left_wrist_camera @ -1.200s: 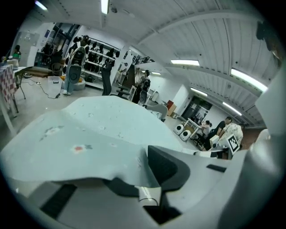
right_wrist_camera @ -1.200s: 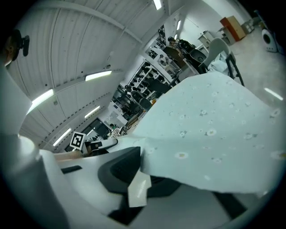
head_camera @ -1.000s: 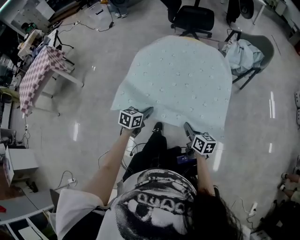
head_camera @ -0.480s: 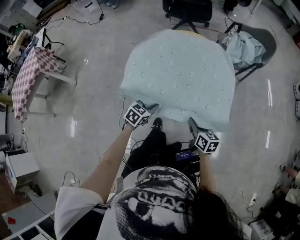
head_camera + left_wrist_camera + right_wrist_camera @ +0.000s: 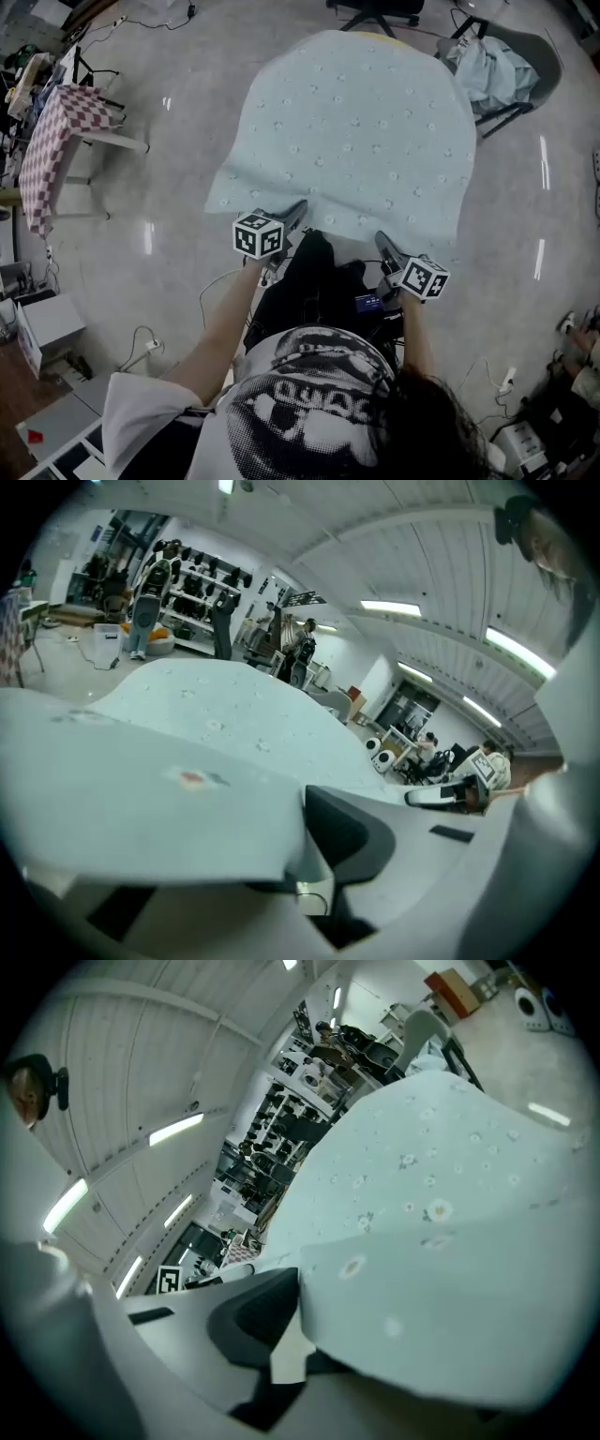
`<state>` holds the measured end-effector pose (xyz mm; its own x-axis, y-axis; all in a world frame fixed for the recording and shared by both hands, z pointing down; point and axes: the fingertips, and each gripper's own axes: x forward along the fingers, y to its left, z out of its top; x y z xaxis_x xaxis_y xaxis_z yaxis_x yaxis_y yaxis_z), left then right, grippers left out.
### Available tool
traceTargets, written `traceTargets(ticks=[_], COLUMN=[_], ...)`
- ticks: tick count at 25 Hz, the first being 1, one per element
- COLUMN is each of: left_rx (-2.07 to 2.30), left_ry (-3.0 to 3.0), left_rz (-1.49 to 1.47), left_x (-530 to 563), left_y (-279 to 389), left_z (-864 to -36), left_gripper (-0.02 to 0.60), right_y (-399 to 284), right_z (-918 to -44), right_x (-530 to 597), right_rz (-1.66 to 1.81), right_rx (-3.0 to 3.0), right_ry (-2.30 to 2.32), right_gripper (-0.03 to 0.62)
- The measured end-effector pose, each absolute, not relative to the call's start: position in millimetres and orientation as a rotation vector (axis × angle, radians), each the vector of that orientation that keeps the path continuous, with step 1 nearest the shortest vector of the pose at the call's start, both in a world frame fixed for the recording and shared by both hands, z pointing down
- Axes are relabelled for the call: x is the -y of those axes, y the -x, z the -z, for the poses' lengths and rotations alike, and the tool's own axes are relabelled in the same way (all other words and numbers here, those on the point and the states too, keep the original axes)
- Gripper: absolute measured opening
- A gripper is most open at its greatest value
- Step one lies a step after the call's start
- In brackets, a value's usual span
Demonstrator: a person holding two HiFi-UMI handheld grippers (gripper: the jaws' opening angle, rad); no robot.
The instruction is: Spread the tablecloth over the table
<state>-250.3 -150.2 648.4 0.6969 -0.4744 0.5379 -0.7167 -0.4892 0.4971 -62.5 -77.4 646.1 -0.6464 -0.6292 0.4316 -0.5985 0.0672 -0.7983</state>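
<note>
Looking down in the head view, the tablecloth (image 5: pixel 356 131) now drapes wider over the hidden table, so it is nearly spread. In the left gripper view, the left gripper (image 5: pixel 302 855) is clamped tight on the near hem. In the right gripper view, the right gripper (image 5: pixel 298 1321), its jaws just closing further, pinches that hem too.

My head camera looks steeply down from above the person; the tablecloth (image 5: pixel 356 131) fills twelve o'clock. The left gripper view and right gripper view each sit low, right against the cloth's near edge, looking across it toward the far room. All three share that cloth.
</note>
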Motion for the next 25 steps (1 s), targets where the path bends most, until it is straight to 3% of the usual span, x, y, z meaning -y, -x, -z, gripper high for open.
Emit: traceTargets(ticks=[3,8,13,15,18,19,20,21,22,24,25], left_rx=[0.927,0.962,0.995,1.008,1.047,1.055,1.055,1.057,1.071,1.132,1.153], left_ry=[-2.128,-1.989,-1.790,-1.749,-1.763,-1.763,-1.755,-1.741,-1.730,-1.760,-1.806], left_rz=[-0.387,-0.341,-0.259,-0.271,-0.335,-0.338,-0.320,-0.285,-0.255,-0.287,-0.343], left_x=[138.4,119.6,96.2,86.3,80.1,81.6,84.5,88.8,94.6,107.8,113.9], left_y=[254.9,262.8,272.8,276.4,280.1,279.4,277.5,275.5,274.9,277.7,278.6], left_z=[-645.3,-648.7,-669.5,-684.4,-709.8,-717.0,-722.6,-726.2,-728.6,-732.8,-734.3], left_gripper=[0.031,0.032,0.042,0.054,0.065,0.115,0.220,0.247,0.238,0.094,0.074], right_y=[62.3,55.0,46.6,45.1,46.0,46.0,45.6,44.9,44.2,42.7,42.4], right_z=[-650.2,-672.6,-708.5,-718.9,-729.5,-732.5,-734.6,-735.1,-733.7,-726.7,-722.9], right_x=[60.8,37.4,25.6,23.8,26.8,30.4,34.0,37.1,39.5,45.1,49.0], right_rz=[1.759,1.935,2.040,2.017,1.980,1.961,1.933,1.894,1.847,1.751,1.714], right_rx=[-2.175,-1.906,-1.609,-1.622,-1.678,-1.703,-1.742,-1.797,-1.861,-1.953,-1.971], right_ry=[1.259,1.258,1.244,1.285,1.389,1.433,1.479,1.520,1.547,1.551,1.537], right_gripper=[0.052,0.177,0.225,0.214,0.048,0.015,0.008,0.004,0.003,0.003,0.005])
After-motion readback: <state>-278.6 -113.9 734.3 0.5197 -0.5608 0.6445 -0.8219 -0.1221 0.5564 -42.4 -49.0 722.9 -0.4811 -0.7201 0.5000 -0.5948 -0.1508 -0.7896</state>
